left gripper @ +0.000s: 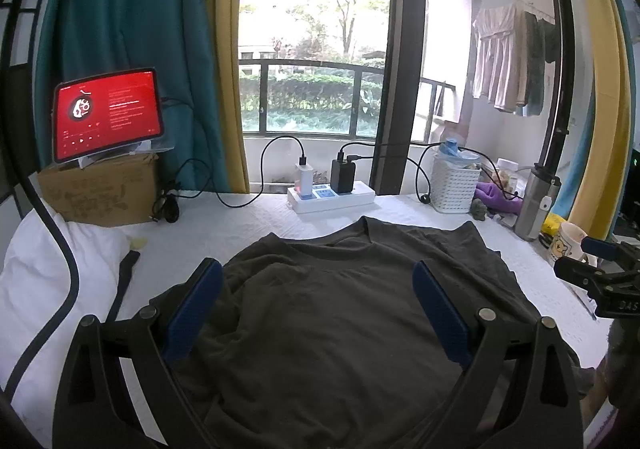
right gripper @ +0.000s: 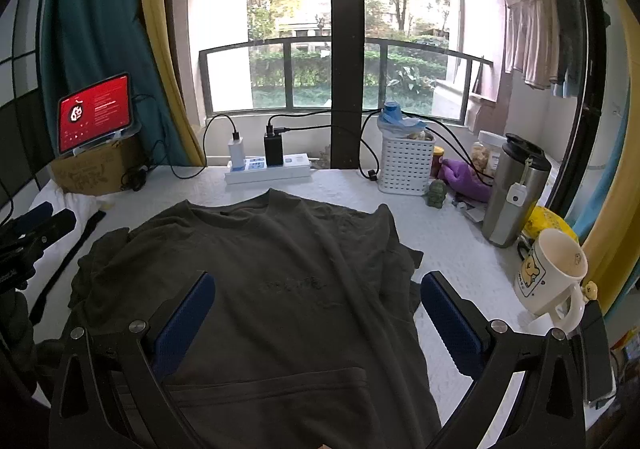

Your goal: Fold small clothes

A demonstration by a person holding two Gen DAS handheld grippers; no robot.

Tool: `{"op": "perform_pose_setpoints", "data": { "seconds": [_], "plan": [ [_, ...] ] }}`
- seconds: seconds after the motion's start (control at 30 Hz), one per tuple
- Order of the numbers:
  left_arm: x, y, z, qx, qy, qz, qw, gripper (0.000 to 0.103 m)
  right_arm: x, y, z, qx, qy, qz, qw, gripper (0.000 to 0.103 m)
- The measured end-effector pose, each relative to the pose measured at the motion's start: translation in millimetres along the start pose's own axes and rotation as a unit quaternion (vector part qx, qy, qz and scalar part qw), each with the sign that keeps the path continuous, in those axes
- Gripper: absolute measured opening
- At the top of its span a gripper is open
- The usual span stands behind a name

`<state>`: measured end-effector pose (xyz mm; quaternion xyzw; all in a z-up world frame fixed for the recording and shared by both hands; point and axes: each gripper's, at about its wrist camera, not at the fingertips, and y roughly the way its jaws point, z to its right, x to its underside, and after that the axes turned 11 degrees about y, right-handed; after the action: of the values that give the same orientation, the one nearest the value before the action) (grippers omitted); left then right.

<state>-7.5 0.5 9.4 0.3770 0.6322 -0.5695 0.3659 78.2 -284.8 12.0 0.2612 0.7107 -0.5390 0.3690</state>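
Observation:
A dark grey-green T-shirt lies spread on the white-covered table, collar toward the window. The same T-shirt fills the right wrist view, with its right side folded inward and its bottom hem turned up near me. My left gripper hovers over the shirt's middle, blue pads wide apart, holding nothing. My right gripper is open too, above the shirt's lower half. The right gripper shows at the right edge of the left wrist view, and the left gripper at the left edge of the right wrist view.
Along the window stand a power strip with chargers and cables, a white basket, a steel flask and a mug. A tablet rests on a cardboard box at left. White cloth lies left of the shirt.

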Motion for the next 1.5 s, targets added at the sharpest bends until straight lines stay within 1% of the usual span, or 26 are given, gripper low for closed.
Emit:
{"op": "perform_pose_setpoints", "data": {
  "seconds": [1.03,1.5],
  "plan": [
    [1.5,-0.8,-0.9,-0.004,0.0,-0.001,1.0,0.095,0.1,1.0,-1.7,-0.005,-0.003,-0.003,1.0,0.103],
    [-4.9,17.8,3.6,-0.004,0.005,-0.021,0.9998,0.095,-6.1,22.0,6.2,-0.008,0.003,-0.019,1.0,0.103]
  ]
}}
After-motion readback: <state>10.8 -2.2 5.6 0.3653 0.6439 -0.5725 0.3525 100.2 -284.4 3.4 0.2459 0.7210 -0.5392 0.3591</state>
